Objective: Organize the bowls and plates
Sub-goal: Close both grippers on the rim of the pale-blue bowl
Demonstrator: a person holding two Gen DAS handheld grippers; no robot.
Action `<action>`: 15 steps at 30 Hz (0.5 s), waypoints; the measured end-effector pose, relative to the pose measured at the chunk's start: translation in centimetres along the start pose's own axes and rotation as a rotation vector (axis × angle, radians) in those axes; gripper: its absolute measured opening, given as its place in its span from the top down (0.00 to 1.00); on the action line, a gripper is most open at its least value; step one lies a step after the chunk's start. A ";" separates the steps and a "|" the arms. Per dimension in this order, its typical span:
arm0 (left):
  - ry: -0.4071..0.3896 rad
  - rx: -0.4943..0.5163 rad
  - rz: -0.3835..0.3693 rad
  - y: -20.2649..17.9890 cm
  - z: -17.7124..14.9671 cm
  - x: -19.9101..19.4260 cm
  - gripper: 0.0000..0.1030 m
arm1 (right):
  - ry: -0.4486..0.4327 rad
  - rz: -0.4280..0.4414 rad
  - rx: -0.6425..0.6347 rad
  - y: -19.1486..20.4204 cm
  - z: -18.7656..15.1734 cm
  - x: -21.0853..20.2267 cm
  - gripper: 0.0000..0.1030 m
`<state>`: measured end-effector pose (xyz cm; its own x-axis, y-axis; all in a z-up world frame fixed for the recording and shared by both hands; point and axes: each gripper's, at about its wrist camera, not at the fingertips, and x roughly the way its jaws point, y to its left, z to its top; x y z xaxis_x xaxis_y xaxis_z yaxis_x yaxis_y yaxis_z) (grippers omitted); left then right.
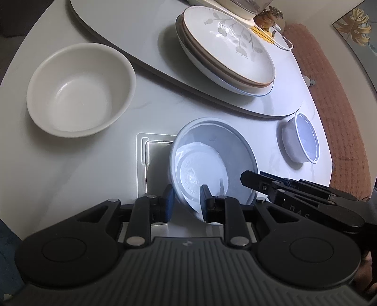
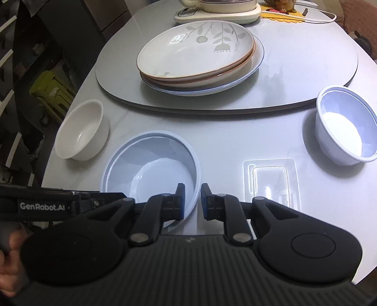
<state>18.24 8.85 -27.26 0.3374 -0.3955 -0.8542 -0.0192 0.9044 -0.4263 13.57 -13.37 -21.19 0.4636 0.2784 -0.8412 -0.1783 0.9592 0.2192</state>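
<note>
A wide pale blue plastic bowl (image 1: pixel 212 153) (image 2: pixel 150 169) sits at the table's near edge. My left gripper (image 1: pixel 186 202) straddles its near rim, fingers close on each side. My right gripper (image 2: pixel 192 200) has its fingers around the same bowl's rim on the other side, with a small gap. A cream bowl (image 1: pixel 77 89) (image 2: pixel 82 130) stands to the left. A small white bowl with a blue rim (image 1: pixel 300 137) (image 2: pixel 344 127) stands to the right. A stack of flower-patterned plates (image 1: pixel 226 49) (image 2: pixel 198 54) rests on the turntable (image 1: pixel 141 54) (image 2: pixel 306 77).
A clear plastic tray (image 2: pixel 271 181) (image 1: pixel 143 160) lies flat beside the blue bowl. A cream cooking appliance (image 2: pixel 223 9) and a white cable (image 2: pixel 318 17) sit at the back. A brown fabric seat (image 1: pixel 329 94) borders the table.
</note>
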 end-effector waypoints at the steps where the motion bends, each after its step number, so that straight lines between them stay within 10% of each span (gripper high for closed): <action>1: 0.002 -0.008 0.002 0.0 0.1 -0.2 0.74 | -0.001 -0.006 0.000 0.0 0.1 -0.2 0.82; 15: -0.065 0.033 0.037 -3.6 2.8 -9.5 0.74 | -0.075 0.005 -0.058 1.7 3.4 -9.3 0.80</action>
<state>17.70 9.86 -16.77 0.3972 -0.3515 -0.8477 -0.0016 0.9235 -0.3837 11.84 -14.14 -11.30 0.5261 0.2877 -0.8003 -0.2291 0.9542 0.1925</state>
